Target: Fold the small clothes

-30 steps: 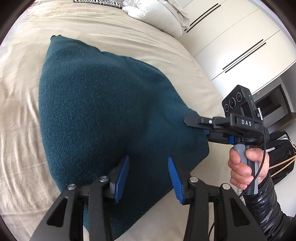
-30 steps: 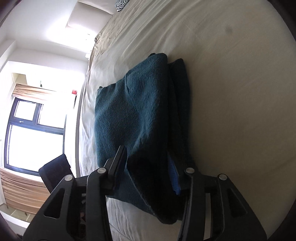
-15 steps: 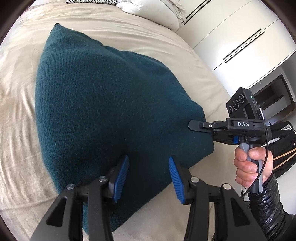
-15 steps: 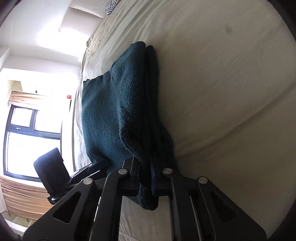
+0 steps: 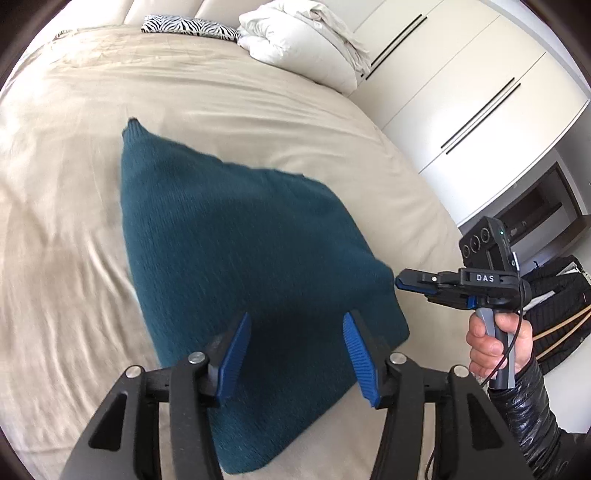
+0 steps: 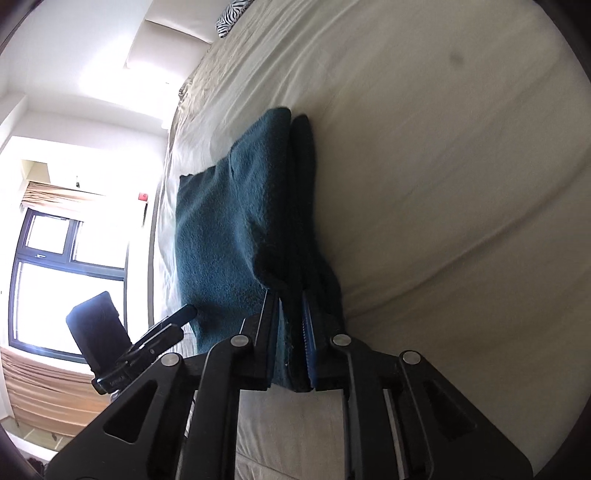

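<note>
A folded dark teal knit sweater [image 5: 240, 240] lies on the beige bed [image 5: 74, 184]. My left gripper [image 5: 295, 321] hovers over its near edge. Its jaws are opening and there is nothing between the blue pads [image 5: 234, 354]. My right gripper [image 5: 400, 282], held by a hand [image 5: 495, 339], meets the sweater's right corner. In the right wrist view that gripper [image 6: 290, 299] pinches the sweater's [image 6: 221, 229] stacked edge layers. Its jaws are easing open slightly with the cloth still pressed between them. The left gripper [image 6: 184, 314] shows there at lower left.
White pillows and bedding [image 5: 303, 40] and a zebra-print cushion [image 5: 188, 26] lie at the head of the bed. White wardrobe doors [image 5: 461, 85] stand to the right, with a black bag [image 5: 554, 295] below them. A window [image 6: 55, 277] is on the far side.
The right gripper closed on the sweater's corner edge. The left gripper lifted and pulled back from the sweater, and its jaws spread wider.
</note>
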{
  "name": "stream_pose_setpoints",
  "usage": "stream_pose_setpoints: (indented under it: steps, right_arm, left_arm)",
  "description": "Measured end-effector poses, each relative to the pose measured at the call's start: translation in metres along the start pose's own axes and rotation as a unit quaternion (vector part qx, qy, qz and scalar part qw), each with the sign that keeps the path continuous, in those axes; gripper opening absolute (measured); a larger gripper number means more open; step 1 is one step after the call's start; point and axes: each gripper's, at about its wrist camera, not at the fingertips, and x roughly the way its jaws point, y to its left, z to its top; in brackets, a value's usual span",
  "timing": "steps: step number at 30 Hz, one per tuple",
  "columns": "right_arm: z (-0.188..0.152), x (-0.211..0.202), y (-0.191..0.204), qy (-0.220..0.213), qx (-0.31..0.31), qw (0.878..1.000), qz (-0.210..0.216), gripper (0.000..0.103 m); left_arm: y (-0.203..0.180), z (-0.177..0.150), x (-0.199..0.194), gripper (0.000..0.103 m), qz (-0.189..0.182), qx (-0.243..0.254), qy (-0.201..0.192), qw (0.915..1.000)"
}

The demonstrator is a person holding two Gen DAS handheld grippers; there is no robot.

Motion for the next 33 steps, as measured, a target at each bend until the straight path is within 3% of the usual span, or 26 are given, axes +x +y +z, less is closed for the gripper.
stream_pose_setpoints:
  steps: [3,6,9,13,15,21,25,29,30,33]
  right_arm:
    - [0.028,0.005,0.021,-0.011,-0.001,1.0,0.028,0.012]
    - [0.058,0.038,0.049,0.003,-0.03,0.998,0.053,0.012]
    - [0.083,0.071,0.058,0.006,-0.027,0.998,0.048,0.012]
    - [0.109,0.109,0.032,0.012,0.008,1.0,-0.003,0.012]
    - [0.113,0.116,0.021,0.001,0.02,1.0,0.019,0.011]
    - [0.115,0.11,0.016,-0.011,0.012,1.0,0.024,0.01]
    - [0.105,0.071,0.019,-0.023,0.005,1.0,0.014,0.012]
    - [0.075,0.048,0.039,-0.003,-0.038,0.996,0.079,0.013]
    - [0.065,0.045,0.045,0.005,-0.049,0.994,0.093,0.016]
    - [0.036,0.05,0.045,0.039,-0.066,0.992,0.103,0.038]
  left_arm:
    - [0.008,0.029,0.008,0.058,0.022,0.012,-0.01,0.9996]
    - [0.025,0.058,0.021,0.058,0.041,-0.003,-0.015,0.999]
    - [0.043,0.067,0.037,0.058,0.069,-0.018,-0.012,0.9974]
    - [0.056,0.06,0.057,0.06,0.089,-0.022,-0.005,0.9958]
    - [0.06,0.058,0.06,0.063,0.087,-0.023,-0.012,0.9958]
    - [0.063,0.061,0.068,0.07,0.088,-0.018,-0.011,0.9959]
    - [0.063,0.055,0.049,0.07,0.08,-0.027,-0.02,0.9962]
    - [0.054,0.033,0.013,0.07,0.064,-0.035,-0.049,0.9962]
    - [0.049,0.024,0.005,0.07,0.052,-0.031,-0.053,0.9968]
    - [0.034,-0.008,-0.006,0.07,0.033,-0.009,-0.052,0.9981]
